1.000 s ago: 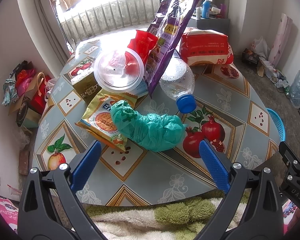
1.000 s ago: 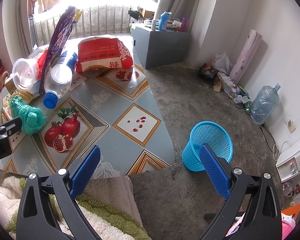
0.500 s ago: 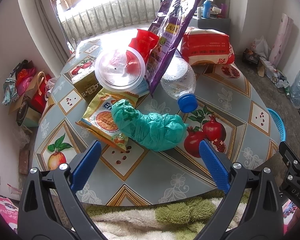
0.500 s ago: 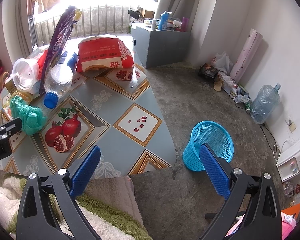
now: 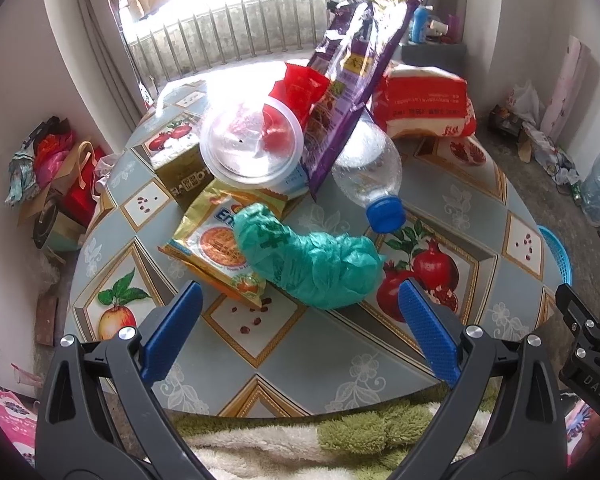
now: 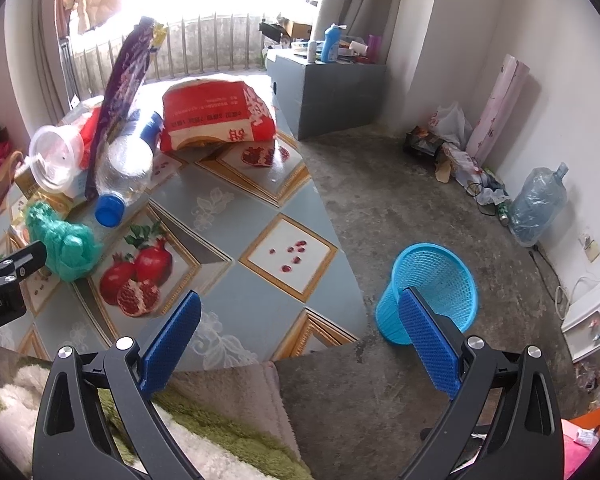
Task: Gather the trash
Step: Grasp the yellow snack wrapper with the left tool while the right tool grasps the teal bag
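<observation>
Showing left gripper [image 5: 296,308] with jaws wide before green bag [image 5: 312,264] on table [image 5: 300,360], right gripper [image 6: 300,320] jaws wide and holding nothing, blue basket [image 6: 440,280] on floor, nothing visible inside.

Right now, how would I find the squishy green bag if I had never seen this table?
Start at the round table with the fruit-picture cloth and find the trash heap on it. At the heap's near edge, the crumpled green plastic bag lies partly on a yellow biscuit packet, just below the clear bottle's blue cap. It is the only soft, green, scrunched lump there.
</observation>
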Available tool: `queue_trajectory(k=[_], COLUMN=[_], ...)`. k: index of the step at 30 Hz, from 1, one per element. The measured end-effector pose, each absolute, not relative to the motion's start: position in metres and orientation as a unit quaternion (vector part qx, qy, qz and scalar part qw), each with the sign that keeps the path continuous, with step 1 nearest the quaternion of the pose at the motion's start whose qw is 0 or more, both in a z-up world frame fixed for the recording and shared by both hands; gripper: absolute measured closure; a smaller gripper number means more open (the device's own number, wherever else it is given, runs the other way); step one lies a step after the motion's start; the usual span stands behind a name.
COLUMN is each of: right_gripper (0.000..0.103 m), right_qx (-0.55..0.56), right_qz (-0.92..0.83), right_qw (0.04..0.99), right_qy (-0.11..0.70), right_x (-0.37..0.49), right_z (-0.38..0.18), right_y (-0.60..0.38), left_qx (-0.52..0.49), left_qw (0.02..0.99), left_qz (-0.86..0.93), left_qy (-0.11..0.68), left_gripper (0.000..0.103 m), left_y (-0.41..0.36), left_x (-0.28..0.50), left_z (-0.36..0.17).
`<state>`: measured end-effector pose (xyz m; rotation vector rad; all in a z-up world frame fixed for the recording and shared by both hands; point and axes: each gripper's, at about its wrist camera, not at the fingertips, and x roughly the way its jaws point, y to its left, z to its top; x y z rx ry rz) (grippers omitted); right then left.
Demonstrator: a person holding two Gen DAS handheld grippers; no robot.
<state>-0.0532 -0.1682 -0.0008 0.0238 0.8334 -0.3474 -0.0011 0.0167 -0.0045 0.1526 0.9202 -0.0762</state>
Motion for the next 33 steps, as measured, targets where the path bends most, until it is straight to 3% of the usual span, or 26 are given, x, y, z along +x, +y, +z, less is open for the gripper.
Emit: queue_trajectory(k=[12,18,22,25,28,30,33], right_gripper=[0.006,0.015,0.027,0.036,0.039,0.04,0.04], right_qx=[0.051,0.081,0.089,0.09,0.069,0.052,0.024], right_qz=[-0.109,-0.036,0.023,0.062,0.107,0.139,0.178], right_qw=[0.93,0.936,0.925,0.917,0.911,0.907,0.897], right_qy=[0.348,0.341,0.369,0.384,0.392,0.393,0.403], right_x=[-0.024,-0.007,0.007,0.014,0.022,0.026,0.033], right_z=[0.028,0.032,0.019,0.012,0.009,0.01,0.007], right_y=[-0.154,-0.132,-0.112,-0.094,-0.073,-0.059,-0.041], left_qx=[0.041,0.001,-0.033,-0.037,-0.06,-0.074,-0.097], left_qw=[0.922,0.93,0.932,0.924,0.911,0.902,0.884], left_qz=[-0.019,-0.069,-0.112,-0.129,-0.15,-0.162,-0.172], left_qy=[0.384,0.361,0.344,0.357,0.379,0.394,0.424], left_gripper=[0.009,0.009,0.009,0.009,0.009,0.026,0.038], left_y=[0.069,0.109,0.131,0.141,0.151,0.157,0.164], left_x=[0.019,0.028,0.032,0.04,0.05,0.057,0.071], left_z=[0.017,0.006,-0.004,-0.011,-0.021,-0.027,-0.039])
